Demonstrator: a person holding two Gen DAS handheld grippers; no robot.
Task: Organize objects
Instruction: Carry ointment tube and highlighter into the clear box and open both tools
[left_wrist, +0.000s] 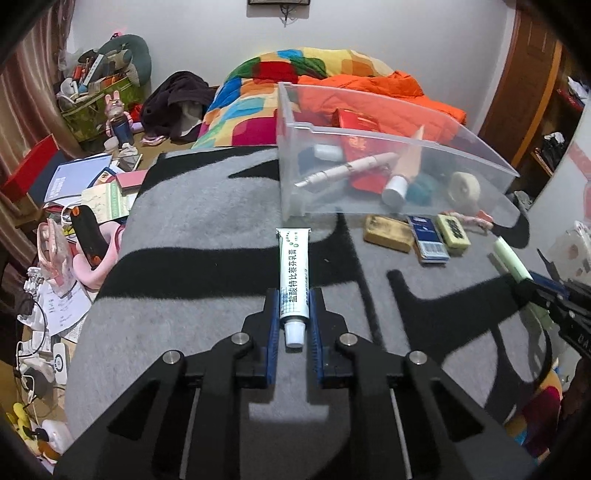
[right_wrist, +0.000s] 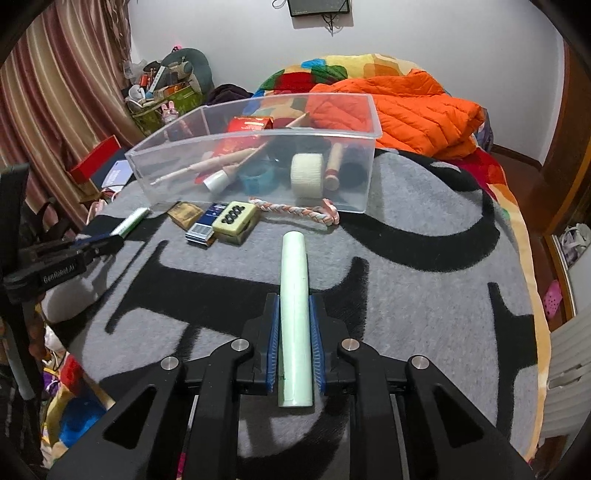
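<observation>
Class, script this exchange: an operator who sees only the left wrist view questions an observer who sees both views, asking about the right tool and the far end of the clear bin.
Operator: Is the right tool properly closed on that green stick?
Observer: Yes. The right tool is shut on the pale green stick, with blue pads pressing on both sides.
Operator: What lies past the cream roll in the clear bin?
Observer: In the clear bin, beside the cream roll, lies a pale cylinder with a red end, then a black object.

White wall (right_wrist: 424, 40), striped curtain (right_wrist: 70, 85) (left side), wooden door (left_wrist: 524, 85), cluttered floor (left_wrist: 48, 295).
</observation>
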